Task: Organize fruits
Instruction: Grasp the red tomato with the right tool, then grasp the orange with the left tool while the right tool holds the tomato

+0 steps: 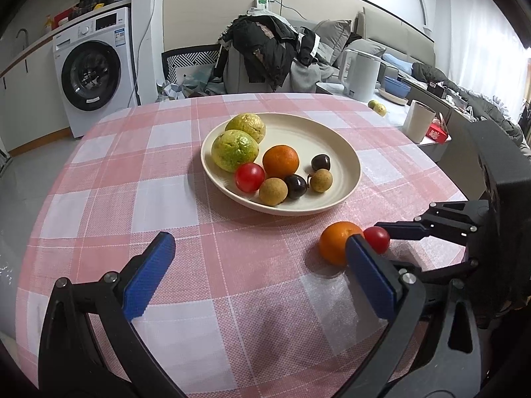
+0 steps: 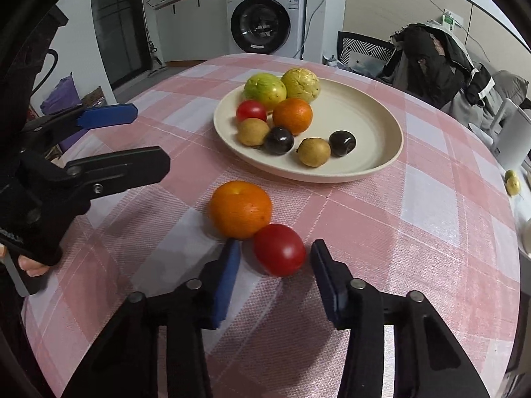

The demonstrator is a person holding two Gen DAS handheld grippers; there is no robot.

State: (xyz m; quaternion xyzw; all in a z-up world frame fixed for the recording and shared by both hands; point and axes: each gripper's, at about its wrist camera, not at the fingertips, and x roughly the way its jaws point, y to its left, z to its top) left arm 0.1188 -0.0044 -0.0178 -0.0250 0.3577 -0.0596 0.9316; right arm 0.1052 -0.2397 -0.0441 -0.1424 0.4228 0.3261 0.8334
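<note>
Left gripper (image 1: 255, 267): your jaws stand wide apart over bare tablecloth (image 1: 205, 248), holding nothing and touching nothing.
Plate (image 2: 381, 162): further back on the table; it carries two green-yellow fruits, an orange, a cherry tomato, two dark plums or cherries and two brown longan-like fruits.
Loose orange (image 2: 240, 209): on the cloth just in front of the plate, touching the loose tomato. Judged firm and fairly heavy, with a grippy rind; take it across its widest part.
Loose tomato (image 2: 279, 249): lies between your right jaws. Likely light, smooth-skinned, soft and easily bruised or squirted out; close gently across its middle.
Right gripper (image 2: 273, 258): jaws parted a little wider than the tomato, one pad either side, not yet clamped. The left pad (image 2: 229, 275) sits just beside the orange; contact cannot be told, so watch that you don't nudge it.
</note>
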